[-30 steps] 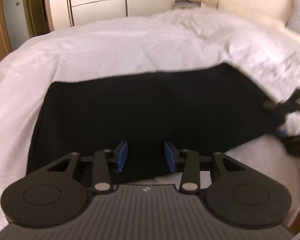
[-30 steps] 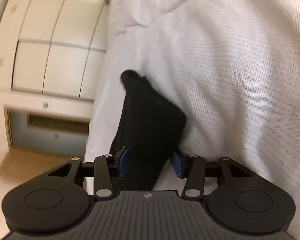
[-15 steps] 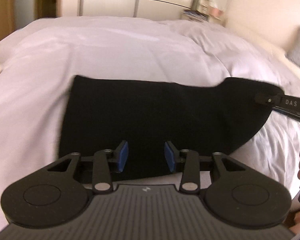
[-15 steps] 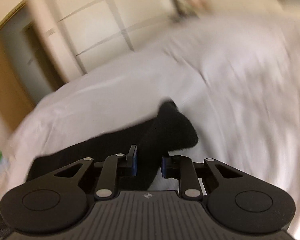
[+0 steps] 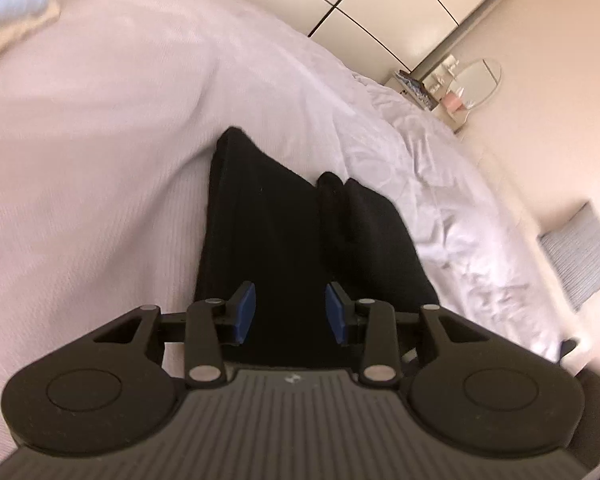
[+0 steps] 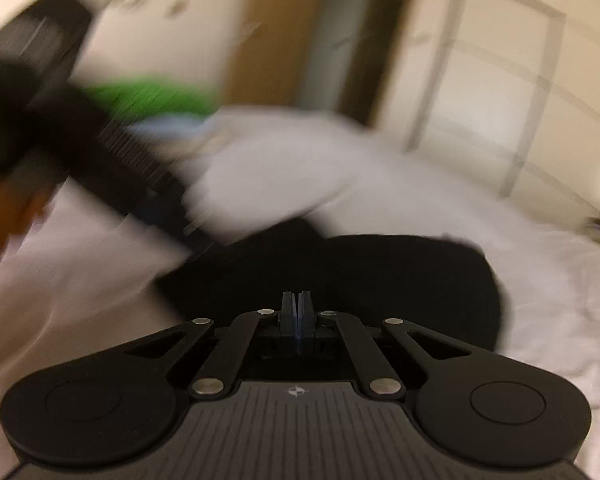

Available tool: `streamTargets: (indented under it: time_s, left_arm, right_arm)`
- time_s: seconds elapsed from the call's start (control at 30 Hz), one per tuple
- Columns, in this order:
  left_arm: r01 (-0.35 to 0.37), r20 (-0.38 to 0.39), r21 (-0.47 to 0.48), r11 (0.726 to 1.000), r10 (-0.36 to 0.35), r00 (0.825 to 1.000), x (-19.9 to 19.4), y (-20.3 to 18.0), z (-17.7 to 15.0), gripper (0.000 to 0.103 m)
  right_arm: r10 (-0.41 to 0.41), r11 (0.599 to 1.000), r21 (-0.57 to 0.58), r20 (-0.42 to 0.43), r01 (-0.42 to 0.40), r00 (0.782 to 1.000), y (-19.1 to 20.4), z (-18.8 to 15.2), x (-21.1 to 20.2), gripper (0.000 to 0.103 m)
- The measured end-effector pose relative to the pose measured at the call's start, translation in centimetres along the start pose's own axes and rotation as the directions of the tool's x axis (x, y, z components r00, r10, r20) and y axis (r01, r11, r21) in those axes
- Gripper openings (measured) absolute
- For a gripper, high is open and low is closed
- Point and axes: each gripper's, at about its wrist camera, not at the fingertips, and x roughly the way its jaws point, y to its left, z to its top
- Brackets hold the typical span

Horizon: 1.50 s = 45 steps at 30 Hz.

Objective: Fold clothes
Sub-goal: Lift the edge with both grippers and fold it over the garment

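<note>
The black garment (image 5: 268,248) lay on the white bedspread (image 5: 100,184), filling the lower centre of the left wrist view as a long dark strip running up from the gripper, with a second layer of the same cloth doubled over along its right side. The left gripper (image 5: 290,318) hung just above the near end of it, its blue pads (image 5: 245,312) spread apart with the cloth showing between them and nothing clamped. In the right wrist view, badly smeared by motion, the right gripper (image 6: 299,320) had its fingers pressed together over the garment (image 6: 380,280); whether a thin edge of cloth was pinched between them could not be made out. A dark blurred shape, apparently the other gripper, crossed the upper left of that frame beside something green (image 6: 148,96). The step in hand looked like a lengthwise fold, one side seemingly laid over the other. The next move likely called for flattening the doubled layer, then taking an end of the strip to fold it across.
</note>
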Motion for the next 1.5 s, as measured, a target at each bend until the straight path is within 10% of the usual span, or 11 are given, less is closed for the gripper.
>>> streamTargets:
  time_s: [0.2,0.27,0.3,0.4,0.6,0.77,1.03,1.13,1.23,1.33,1.5]
  left_arm:
    - [0.086,-0.011,-0.065,0.994,-0.087,0.996,0.3,0.6,0.0,0.034]
    - [0.152,-0.001,-0.097,0.984,-0.153,0.988,0.4,0.4,0.7,0.049]
    - [0.182,0.003,-0.119,0.976,-0.183,0.983,0.8,0.3,1.3,0.065]
    - [0.248,-0.022,-0.199,0.948,-0.258,0.966,3.1,0.3,3.3,0.072]
    - [0.301,-0.115,-0.356,0.885,-0.361,0.926,9.5,1.6,6.0,0.074]
    - [0.343,-0.124,-0.426,0.837,-0.43,0.894,13.1,2.2,6.9,0.078]
    - [0.315,-0.277,-0.274,0.909,-0.388,0.879,17.6,-1.1,9.1,0.084]
    - [0.273,-0.32,-0.188,0.943,-0.322,0.891,18.0,-2.6,9.0,0.018]
    - [0.271,-0.269,-0.045,0.962,-0.273,0.924,15.8,-4.3,8.4,0.017]
    - [0.243,-0.137,0.113,0.964,-0.227,0.964,11.4,-5.4,7.6,0.017]
    - [0.148,-0.025,0.128,0.981,-0.146,0.989,5.9,-2.0,5.6,0.017]
  right_arm:
    - [0.03,0.954,0.296,0.042,-0.042,0.999,-4.5,-1.7,-2.8,0.0]
    - [-0.021,0.869,0.493,0.094,-0.028,0.995,-9.0,-2.7,-5.0,0.026]
    - [-0.067,0.816,0.578,0.094,0.0,0.993,-11.1,-3.5,-5.6,0.034]
    - [-0.133,0.614,0.784,-0.017,0.096,0.991,-17.1,-6.3,-4.7,0.044]
    - [0.056,0.073,0.997,-0.021,0.017,0.998,-24.3,-12.6,2.5,0.032]
    - [0.149,-0.117,0.993,-0.009,0.027,0.989,-25.6,-14.1,7.1,0.007]
    - [0.18,-0.008,0.998,-0.053,0.055,0.982,-24.2,-13.4,7.8,0.008]
    - [0.179,0.022,0.999,-0.052,0.049,0.982,-24.1,-13.3,7.4,0.008]
    - [0.156,0.094,0.994,-0.064,0.05,0.986,-23.8,-12.1,7.0,0.008]
    - [0.111,0.223,0.974,-0.059,0.033,0.992,-22.6,-10.7,4.4,0.008]
    - [0.029,0.584,0.812,-0.045,0.019,0.999,-18.4,-5.6,1.6,0.008]
